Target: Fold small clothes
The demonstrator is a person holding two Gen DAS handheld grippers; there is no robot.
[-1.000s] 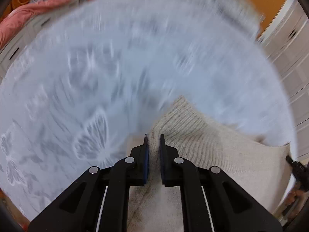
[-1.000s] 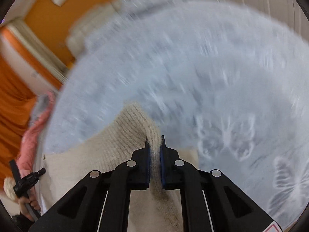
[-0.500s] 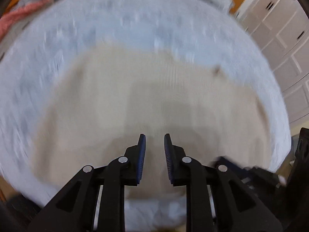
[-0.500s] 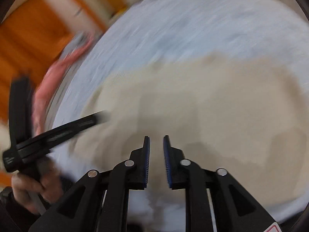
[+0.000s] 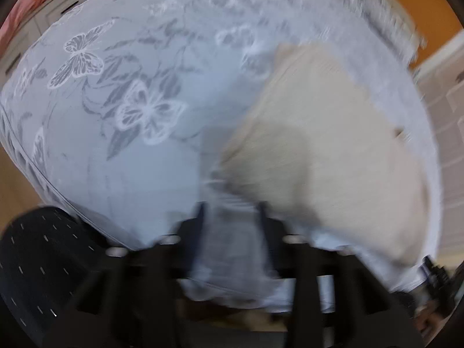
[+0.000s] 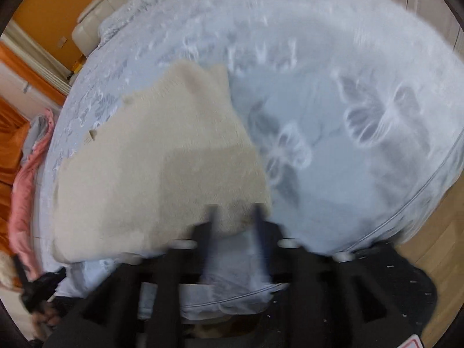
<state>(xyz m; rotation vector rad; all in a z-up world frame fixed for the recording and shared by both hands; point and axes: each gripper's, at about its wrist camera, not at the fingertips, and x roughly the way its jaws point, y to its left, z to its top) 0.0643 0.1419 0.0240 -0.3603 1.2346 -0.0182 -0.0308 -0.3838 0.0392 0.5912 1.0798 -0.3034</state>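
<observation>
Left tongs are spreading, jaws apart and opening, nothing pinched between them, just the pale blue bedspread showing through the gap. Right tongs are doing the same, jaws apart and widening, and the near corner of the cream knit sweater lies between the fingertips, though the pads do not press on it. Both pairs are badly blurred.

The sweater lies spread flat on the bed, off to the right in the left wrist view and to the left in the right wrist view. Its near edge runs close to the bed's front edge, and a small tag-like fleck sits on its far side, too smeared to read.

Around it the bedspread is open, printed with white and grey butterflies and leaves. A pink garment is heaped at the bed's far left edge in the right wrist view, well apart from the sweater. A cream padded headboard stands at the far end against an orange wall. White panelled cupboards line the right side in the left view. Dark dotted clothing of the person fills the lower corners. The other tool's black handle, gripped by a hand, shows at the lower left of the right view.
</observation>
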